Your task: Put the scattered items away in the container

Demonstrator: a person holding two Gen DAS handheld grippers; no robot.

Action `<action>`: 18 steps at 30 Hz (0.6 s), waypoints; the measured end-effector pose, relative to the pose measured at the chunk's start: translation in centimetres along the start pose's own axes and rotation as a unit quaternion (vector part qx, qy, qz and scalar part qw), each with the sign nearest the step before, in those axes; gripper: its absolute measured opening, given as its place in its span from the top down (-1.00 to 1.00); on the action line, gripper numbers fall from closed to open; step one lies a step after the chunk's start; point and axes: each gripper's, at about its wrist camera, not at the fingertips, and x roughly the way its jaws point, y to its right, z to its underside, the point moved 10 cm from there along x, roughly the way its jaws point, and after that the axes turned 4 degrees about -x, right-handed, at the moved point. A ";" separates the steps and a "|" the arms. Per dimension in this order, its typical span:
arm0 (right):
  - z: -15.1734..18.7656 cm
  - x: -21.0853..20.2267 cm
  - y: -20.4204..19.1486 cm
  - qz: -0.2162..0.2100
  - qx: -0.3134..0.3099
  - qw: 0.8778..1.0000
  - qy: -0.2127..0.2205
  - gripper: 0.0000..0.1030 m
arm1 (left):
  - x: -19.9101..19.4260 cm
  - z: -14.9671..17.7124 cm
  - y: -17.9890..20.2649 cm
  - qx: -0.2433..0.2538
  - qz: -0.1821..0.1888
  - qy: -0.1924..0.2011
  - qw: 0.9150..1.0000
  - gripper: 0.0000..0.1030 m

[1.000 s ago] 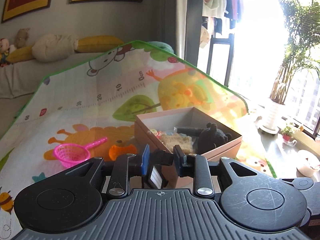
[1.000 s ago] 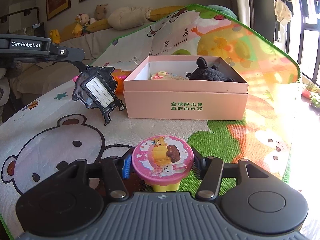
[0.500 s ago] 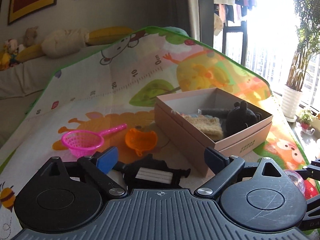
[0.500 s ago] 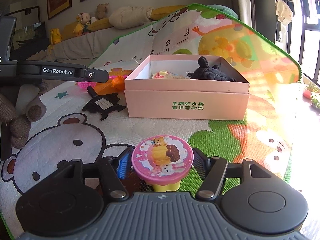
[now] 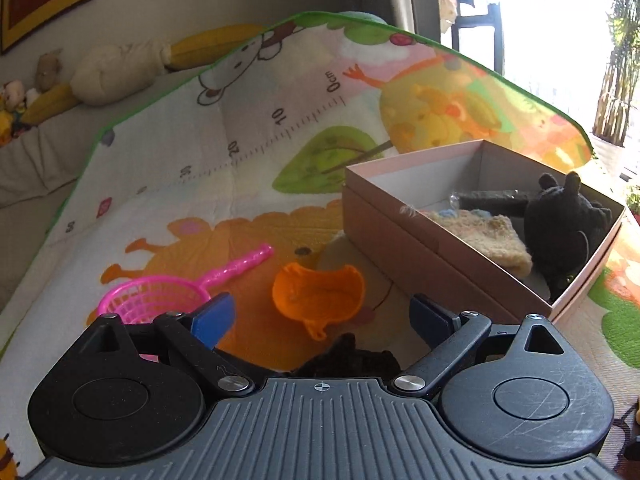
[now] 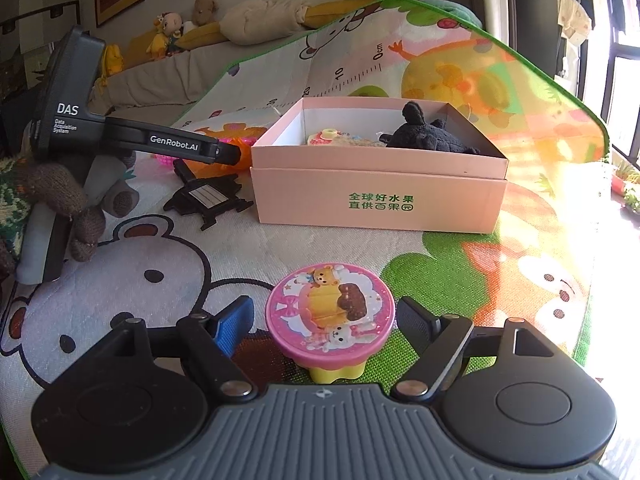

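Your right gripper (image 6: 324, 322) is opening; its pads stand just clear of the pink-lidded toy (image 6: 330, 316), upright on the mat (image 6: 140, 280), lid up. Your left gripper (image 5: 320, 316) is wide open w/ nothing between. Black flat toy (image 6: 208, 196) lies near the pink box (image 6: 380, 200), long axis pointing roughly at the box.

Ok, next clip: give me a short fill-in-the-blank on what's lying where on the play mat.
1. The dark plush toy lies inside the ____ box.
2. The strainer beside the orange cup is ____ in colour.
3. The round toy between the right gripper jaws has a pink top and a ____ base.
4. The flat black toy lies on the mat, ____ the box.

Missing words: pink; pink; yellow; outside
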 end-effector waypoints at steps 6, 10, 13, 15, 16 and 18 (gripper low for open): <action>0.2 0.4 0.2 -0.004 0.008 1.000 -0.011 -0.54 | 2.9 -0.3 -0.5 -0.024 0.021 -0.013 0.999 -0.56; 0.2 0.5 -0.1 -0.009 0.000 1.000 -0.015 -0.54 | 3.5 -0.3 -0.2 -0.025 0.018 -0.017 0.999 -0.28; 0.2 0.5 -0.3 -0.008 -0.008 1.000 -0.019 -0.54 | 2.6 -0.1 -0.1 -0.018 0.019 -0.019 0.999 -0.27; 0.2 0.4 -0.3 -0.004 -0.016 1.000 -0.020 -0.54 | 0.9 0.1 -0.1 -0.018 0.017 -0.015 1.000 -0.27; 0.1 0.3 -0.4 -0.001 -0.024 1.000 -0.018 -0.54 | -0.1 0.2 0.0 -0.020 0.020 -0.012 1.000 -0.27; 0.0 0.1 -0.4 0.006 -0.039 0.999 -0.012 -0.54 | -2.4 0.5 0.4 -0.026 0.029 -0.006 0.999 -0.28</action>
